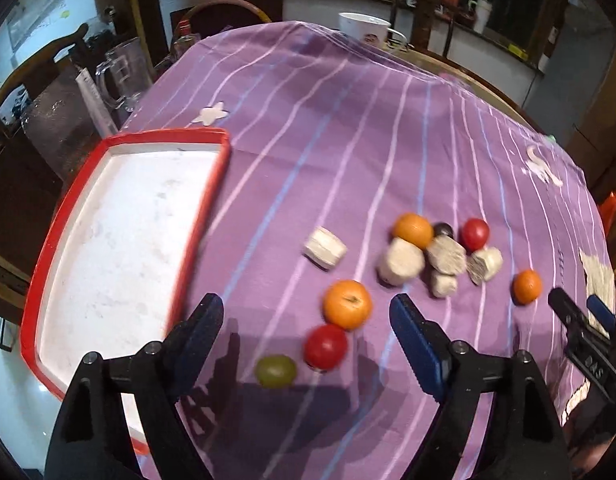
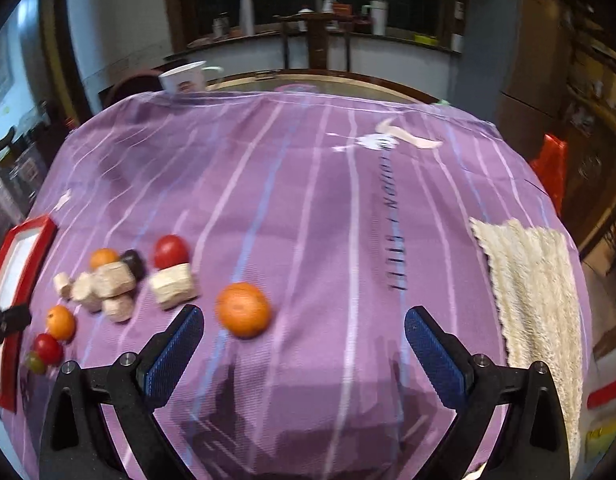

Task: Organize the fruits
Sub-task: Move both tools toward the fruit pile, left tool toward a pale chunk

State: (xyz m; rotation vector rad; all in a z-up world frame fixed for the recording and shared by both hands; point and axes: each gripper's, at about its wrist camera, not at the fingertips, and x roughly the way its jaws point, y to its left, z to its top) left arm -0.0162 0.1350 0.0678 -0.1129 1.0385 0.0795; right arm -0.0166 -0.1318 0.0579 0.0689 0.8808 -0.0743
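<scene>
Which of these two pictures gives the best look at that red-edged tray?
The left wrist view: the red-rimmed tray fills its left side, showing the bare white floor. The right wrist view catches only a corner of it at the left edge.

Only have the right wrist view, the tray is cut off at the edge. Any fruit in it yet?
Observer: No. The red-rimmed tray shows only its bare white floor.
Operator: Left hand-held gripper carrying anything?
Observer: No. The left hand-held gripper is open, nothing between its pads.
Operator: Anything past the tray?
Observer: A glass mug stands beyond its far edge, off the purple cloth.
</scene>
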